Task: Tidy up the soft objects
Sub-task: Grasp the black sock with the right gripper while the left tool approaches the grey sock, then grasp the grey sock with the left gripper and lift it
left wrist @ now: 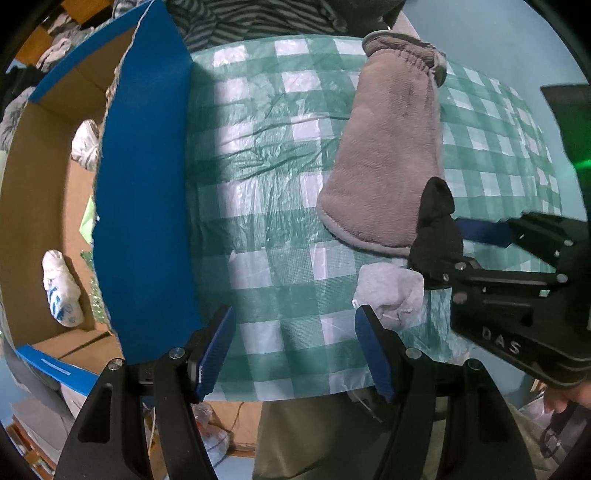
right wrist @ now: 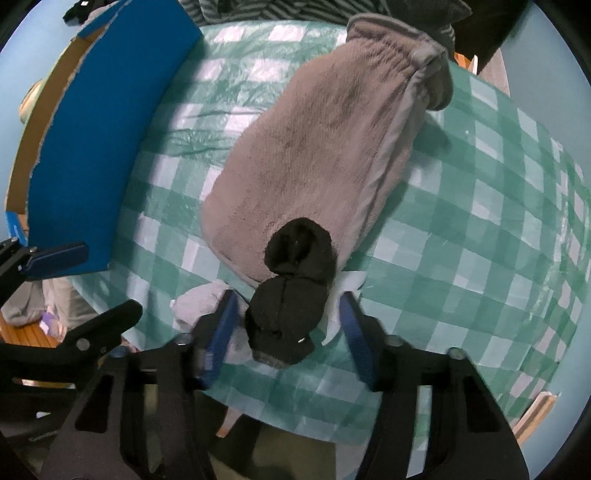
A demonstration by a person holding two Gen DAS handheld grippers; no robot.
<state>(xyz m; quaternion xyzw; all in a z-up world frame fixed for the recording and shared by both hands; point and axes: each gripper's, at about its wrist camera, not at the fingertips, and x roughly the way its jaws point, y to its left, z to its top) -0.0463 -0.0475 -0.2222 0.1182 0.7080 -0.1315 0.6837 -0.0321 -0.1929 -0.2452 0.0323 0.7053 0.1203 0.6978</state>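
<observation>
A rolled black sock lies on the green checked tablecloth, its far end resting on a large grey fleece mitt. My right gripper points down over the sock with one blue pad on each side; a small gap shows at both pads, so it is open. A light grey sock lies just left of it, partly behind the left finger. My left gripper hangs open over bare tablecloth, with the light grey sock beside its right finger. The right gripper shows at the right around the black sock.
A cardboard box with a raised blue flap stands at the table's left edge; two white socks lie inside. Striped fabric is heaped beyond the far edge. A white scrap pokes out under the black sock.
</observation>
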